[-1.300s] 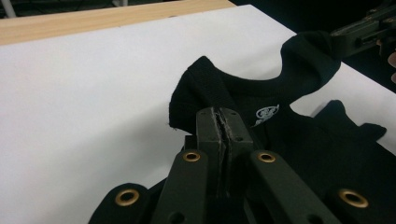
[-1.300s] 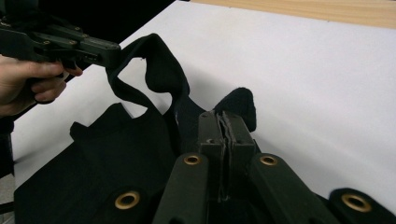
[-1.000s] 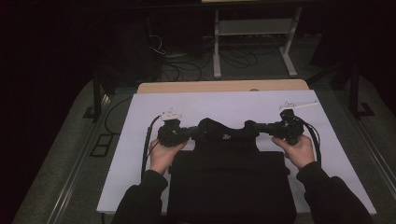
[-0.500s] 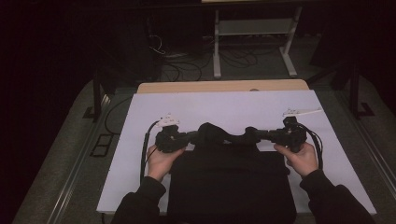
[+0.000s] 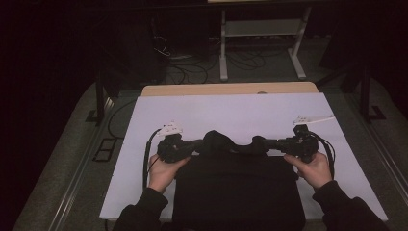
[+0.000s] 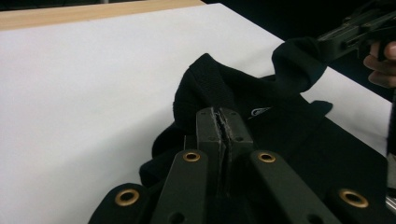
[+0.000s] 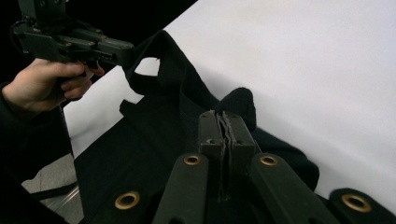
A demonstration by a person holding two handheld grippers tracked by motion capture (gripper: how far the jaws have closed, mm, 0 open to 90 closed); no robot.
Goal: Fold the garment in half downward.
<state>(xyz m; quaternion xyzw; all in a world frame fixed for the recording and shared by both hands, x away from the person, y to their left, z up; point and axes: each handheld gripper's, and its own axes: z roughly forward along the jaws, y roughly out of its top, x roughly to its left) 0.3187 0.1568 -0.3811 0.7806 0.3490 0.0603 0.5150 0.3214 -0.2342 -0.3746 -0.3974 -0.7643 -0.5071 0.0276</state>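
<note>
Black garment (image 5: 238, 192) lies on the white desk (image 5: 231, 113), its top edge pinched by left tool (image 5: 192, 146) and right tool (image 5: 264, 143).

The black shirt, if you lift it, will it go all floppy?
Probably yes: the shirt already bunches and droops where each gripper pinches it, so it looks soft. It seems light, since thin folds hold it. It likely won't slide much on the table.

Dark room, white table (image 5: 231, 113), metal rack (image 5: 262, 29), floor cables (image 5: 185, 67)
</note>
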